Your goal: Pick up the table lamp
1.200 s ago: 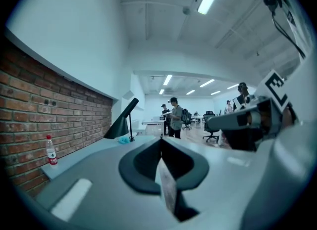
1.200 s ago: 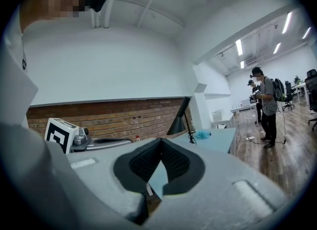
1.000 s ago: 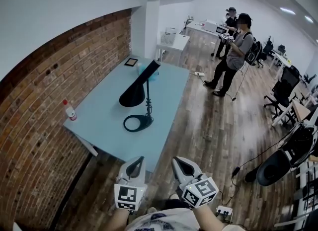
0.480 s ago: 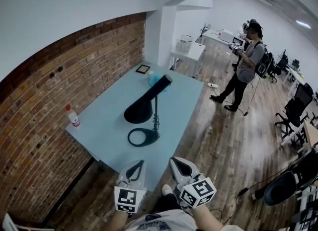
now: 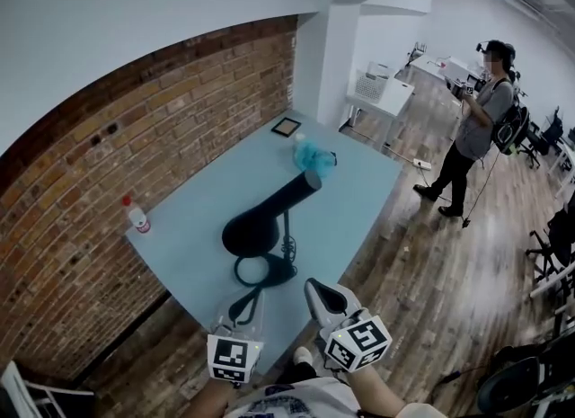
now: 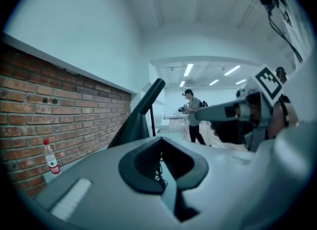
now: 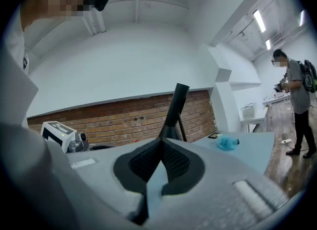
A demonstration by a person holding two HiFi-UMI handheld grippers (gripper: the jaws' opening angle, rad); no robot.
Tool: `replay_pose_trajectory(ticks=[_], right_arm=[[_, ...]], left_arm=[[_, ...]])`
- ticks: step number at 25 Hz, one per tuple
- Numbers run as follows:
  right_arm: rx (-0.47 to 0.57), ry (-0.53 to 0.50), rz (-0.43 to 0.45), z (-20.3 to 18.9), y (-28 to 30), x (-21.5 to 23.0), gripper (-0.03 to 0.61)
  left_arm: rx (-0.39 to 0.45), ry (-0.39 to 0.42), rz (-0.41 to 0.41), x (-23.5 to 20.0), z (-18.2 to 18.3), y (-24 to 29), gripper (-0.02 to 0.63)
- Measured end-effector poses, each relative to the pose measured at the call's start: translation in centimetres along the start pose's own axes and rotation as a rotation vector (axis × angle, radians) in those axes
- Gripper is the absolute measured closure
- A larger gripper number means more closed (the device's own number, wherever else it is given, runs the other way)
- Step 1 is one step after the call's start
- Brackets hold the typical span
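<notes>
Both grippers have closed on the table since the earlier frames: the table lamp (image 5: 268,218), then well ahead of them, now stands just beyond their tips in the head view, and the standing person (image 5: 481,124) has slid towards the right edge.

From the head camera, the left gripper (image 5: 243,304) reaches over the near edge of the light blue table (image 5: 193,209), while the right gripper (image 5: 325,292) hangs beside it over the wooden floor. Only this view shows the lamp whole: a black ring base, a thin stem with a cord, and a cone shade whose tube slants up and away.

The left gripper view shows its jaws (image 6: 161,142) pressed together with nothing between them. The lamp's shade (image 6: 134,124) rises straight behind them, and the right gripper (image 6: 252,113) sits at the side. This view also catches the water bottle (image 6: 51,159) with a red cap against the brick wall.

The right gripper view shows its jaws (image 7: 159,147) likewise shut and empty, with the lamp's tube (image 7: 174,108) above them. It adds a teal bundle (image 7: 228,142) and a small dark frame (image 7: 214,135) at the table's far end.

In the head view the bottle (image 5: 137,217) stands well apart from the lamp at the table's left edge, and the teal bundle (image 5: 313,153) lies just past the tube's end.
</notes>
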State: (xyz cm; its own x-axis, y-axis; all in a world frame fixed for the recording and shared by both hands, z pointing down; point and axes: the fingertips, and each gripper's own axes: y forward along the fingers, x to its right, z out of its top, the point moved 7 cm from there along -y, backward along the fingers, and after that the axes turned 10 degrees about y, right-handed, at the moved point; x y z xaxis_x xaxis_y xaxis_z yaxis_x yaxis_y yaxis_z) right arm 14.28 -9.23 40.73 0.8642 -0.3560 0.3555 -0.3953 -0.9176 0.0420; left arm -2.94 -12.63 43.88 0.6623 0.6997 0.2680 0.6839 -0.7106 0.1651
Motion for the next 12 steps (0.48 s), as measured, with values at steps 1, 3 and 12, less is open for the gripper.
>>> replay_pose_trajectory(ticks=[1,3,12], right_arm=[[-0.004,0.003,0.011,0.3,0.5,0.9,0.580],[-0.022,0.005,0.025,0.5,1.3,2.9,0.580],[-0.101,0.004,0.130,1.3,5.5,9.2,0.579]], left_arm=[[-0.010,-0.001,0.007,0.1,0.0,0.8,0.621],[-0.027,-0.004,0.024,0.5,0.0,2.3,0.621],[-0.086,-0.049,0.131,0.7,-1.2,6.6,0.621]])
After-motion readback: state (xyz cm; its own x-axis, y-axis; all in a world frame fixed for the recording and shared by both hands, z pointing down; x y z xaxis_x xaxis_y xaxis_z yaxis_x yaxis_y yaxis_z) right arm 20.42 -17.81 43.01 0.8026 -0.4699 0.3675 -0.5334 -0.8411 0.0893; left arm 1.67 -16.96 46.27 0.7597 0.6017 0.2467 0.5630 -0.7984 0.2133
